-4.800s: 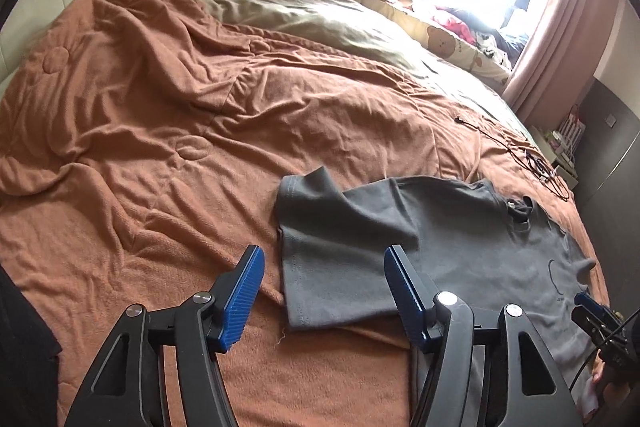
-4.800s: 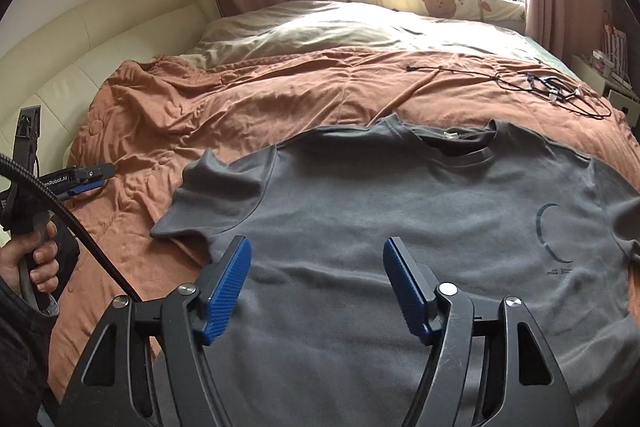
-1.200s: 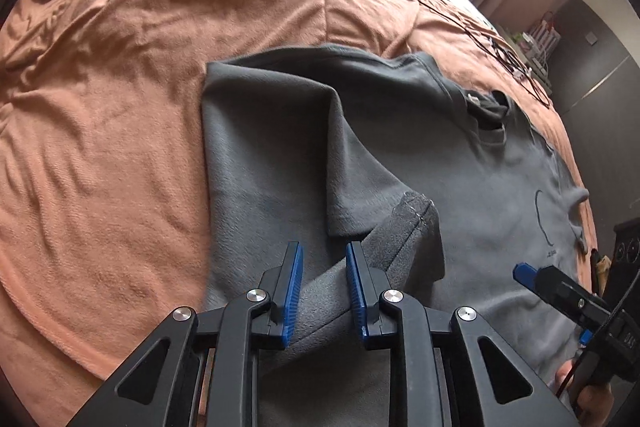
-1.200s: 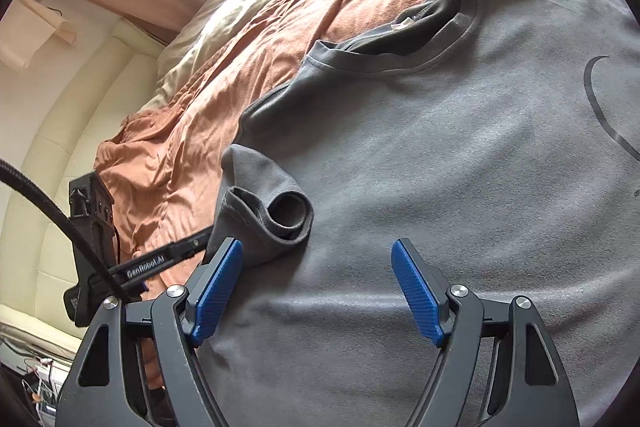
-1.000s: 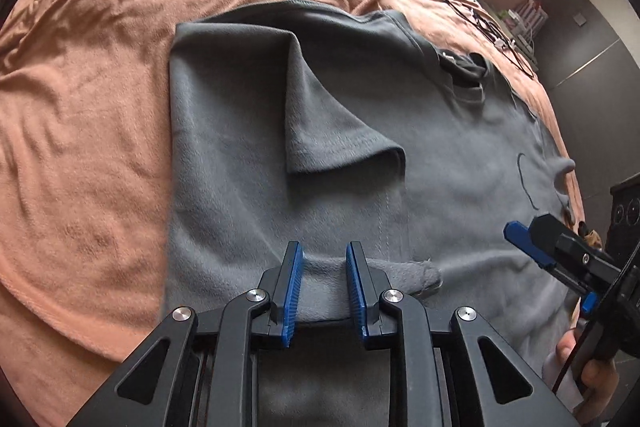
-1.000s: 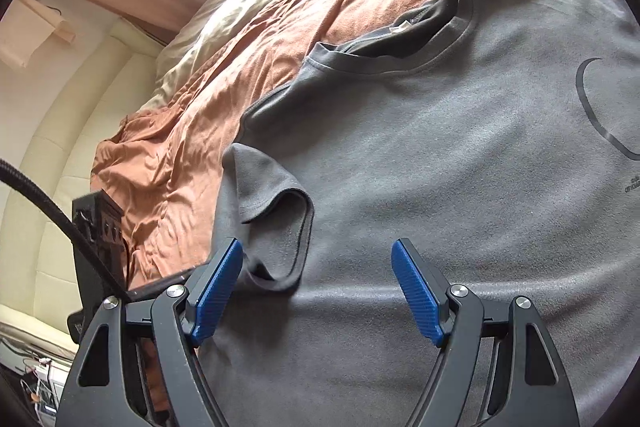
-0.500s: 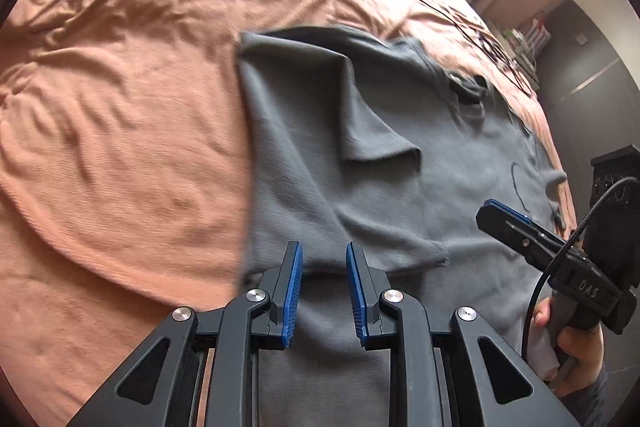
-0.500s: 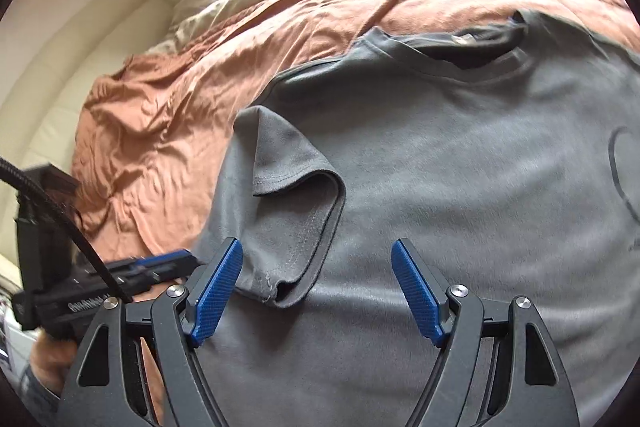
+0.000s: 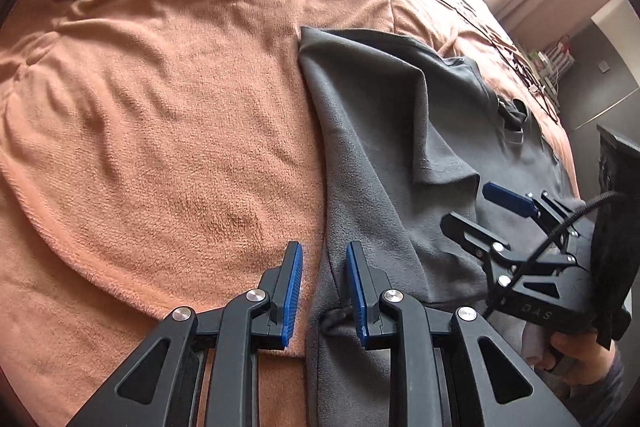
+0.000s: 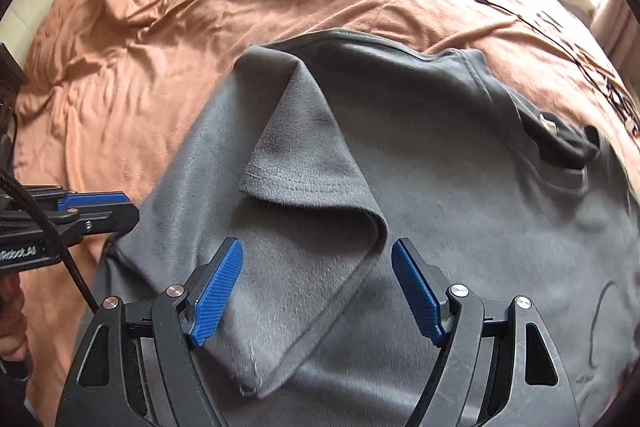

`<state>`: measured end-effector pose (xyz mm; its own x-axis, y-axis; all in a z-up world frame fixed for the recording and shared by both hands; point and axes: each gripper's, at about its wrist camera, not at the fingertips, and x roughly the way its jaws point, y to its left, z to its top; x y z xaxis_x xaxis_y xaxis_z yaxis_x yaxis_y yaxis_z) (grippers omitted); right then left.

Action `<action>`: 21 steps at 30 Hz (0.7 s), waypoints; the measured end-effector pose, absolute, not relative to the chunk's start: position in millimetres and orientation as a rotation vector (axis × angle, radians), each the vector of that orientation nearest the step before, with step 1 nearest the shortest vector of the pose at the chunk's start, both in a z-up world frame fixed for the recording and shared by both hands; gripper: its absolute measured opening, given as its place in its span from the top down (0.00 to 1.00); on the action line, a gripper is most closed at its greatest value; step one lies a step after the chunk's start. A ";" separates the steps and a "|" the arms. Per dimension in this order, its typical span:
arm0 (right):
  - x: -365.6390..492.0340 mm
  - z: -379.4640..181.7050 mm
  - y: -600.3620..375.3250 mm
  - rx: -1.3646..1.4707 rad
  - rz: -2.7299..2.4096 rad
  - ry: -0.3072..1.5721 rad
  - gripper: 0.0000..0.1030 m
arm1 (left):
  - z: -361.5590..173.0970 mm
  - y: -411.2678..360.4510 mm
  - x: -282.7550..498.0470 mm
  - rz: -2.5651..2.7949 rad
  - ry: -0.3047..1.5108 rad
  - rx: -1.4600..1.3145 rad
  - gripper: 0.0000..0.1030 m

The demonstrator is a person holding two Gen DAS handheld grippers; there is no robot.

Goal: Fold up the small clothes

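Since about a second ago the left gripper (image 9: 323, 287) has slid off toward the left edge of the gray t-shirt (image 9: 400, 131), and the sleeve side it was dragging now lies folded over the body of the shirt. That shirt is spread on the orange blanket (image 9: 160, 107), collar toward the far right. Left fingers are narrow, with a small gap, and as far as I can tell nothing is pinched; the folded edge runs just under the right-hand pad (image 9: 356, 287), while the left one sits over blanket. Right gripper (image 10: 316, 291) is wide open and holding nothing, hovering right over the folded flap. Key thing for the next move, I'd guess: the new fold line runs long, from near to far, along the shirt's left side, and the flap's loose corner sits near, just below and between the right gripper's pads. So the right hand looks better placed to flatten it or to grab for the next fold.
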<state>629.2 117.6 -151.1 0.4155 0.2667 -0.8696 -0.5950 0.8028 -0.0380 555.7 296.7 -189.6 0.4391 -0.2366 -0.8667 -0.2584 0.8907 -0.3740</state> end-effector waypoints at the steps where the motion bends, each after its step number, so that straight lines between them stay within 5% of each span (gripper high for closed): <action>1: 631.0 -152.8 122.1 -0.387 0.553 1.003 0.27 | -190.0 297.3 554.6 0.015 1.130 -0.494 0.76; 13: 662.4 -166.7 144.2 -0.448 0.475 0.968 0.27 | -182.7 311.8 544.9 0.024 1.103 -0.517 0.76; 21: 702.8 -154.7 106.2 -0.250 0.358 0.948 0.27 | -179.8 320.4 545.2 0.046 1.099 -0.509 0.76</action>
